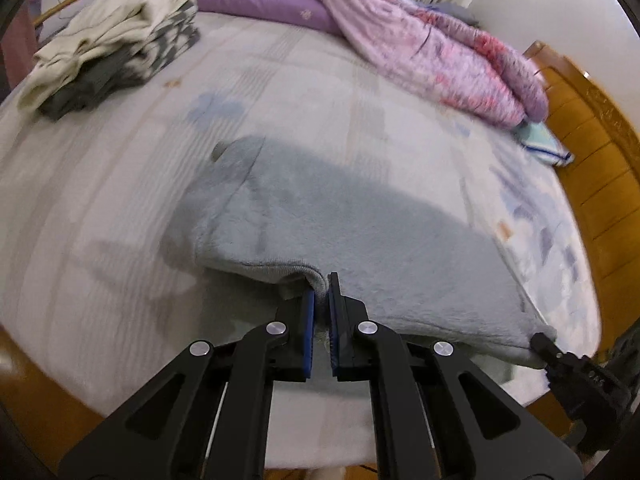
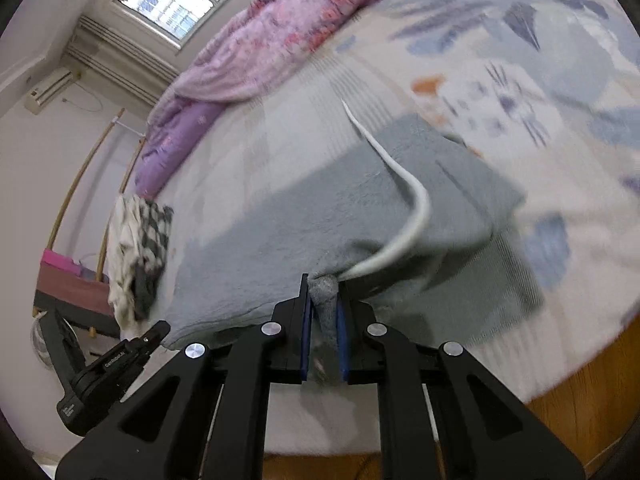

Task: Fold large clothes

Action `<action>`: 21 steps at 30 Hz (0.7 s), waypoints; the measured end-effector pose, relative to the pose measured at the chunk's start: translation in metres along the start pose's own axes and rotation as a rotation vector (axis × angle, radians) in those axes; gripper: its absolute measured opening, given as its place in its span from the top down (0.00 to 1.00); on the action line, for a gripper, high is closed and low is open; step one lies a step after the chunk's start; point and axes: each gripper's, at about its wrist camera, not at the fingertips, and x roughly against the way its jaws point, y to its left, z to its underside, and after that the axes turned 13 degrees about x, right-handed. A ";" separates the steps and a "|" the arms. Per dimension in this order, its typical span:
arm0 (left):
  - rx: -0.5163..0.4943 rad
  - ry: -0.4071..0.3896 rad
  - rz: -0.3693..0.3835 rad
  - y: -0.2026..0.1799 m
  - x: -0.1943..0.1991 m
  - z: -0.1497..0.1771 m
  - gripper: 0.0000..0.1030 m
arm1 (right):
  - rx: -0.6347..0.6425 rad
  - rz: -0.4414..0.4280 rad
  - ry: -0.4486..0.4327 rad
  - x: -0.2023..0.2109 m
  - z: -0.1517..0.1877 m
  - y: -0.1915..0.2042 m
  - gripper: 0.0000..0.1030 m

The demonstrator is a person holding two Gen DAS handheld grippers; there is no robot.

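A large grey fleece garment (image 1: 340, 216) lies folded on the bed, its near edge lifted. My left gripper (image 1: 322, 292) is shut on the ribbed hem at the garment's near left. My right gripper (image 2: 323, 292) is shut on a bunched corner of the same garment (image 2: 320, 216). A white drawstring (image 2: 404, 184) curls over the cloth in the right wrist view. The right gripper also shows at the garment's near right corner in the left wrist view (image 1: 540, 340). The left gripper shows at lower left of the right wrist view (image 2: 158, 330).
A stack of folded clothes (image 1: 116, 40) sits at the bed's far left. A pink and purple quilt (image 1: 420, 44) lies bunched along the far side. A wooden headboard (image 1: 592, 148) is on the right. A folded towel (image 1: 544, 144) lies beside it.
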 end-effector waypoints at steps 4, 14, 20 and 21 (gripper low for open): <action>-0.037 0.010 -0.056 0.010 -0.021 0.033 0.95 | 0.020 0.005 0.039 -0.013 0.031 -0.016 0.90; -0.011 0.042 -0.114 0.024 -0.045 0.059 0.95 | 0.019 0.047 0.113 -0.034 0.051 -0.028 0.86; -0.003 0.040 -0.114 0.023 -0.034 0.057 0.61 | 0.009 0.105 0.056 -0.003 0.044 -0.014 0.79; 0.004 0.040 -0.115 0.024 -0.031 0.056 0.47 | 0.005 0.133 0.048 0.004 0.043 -0.013 0.76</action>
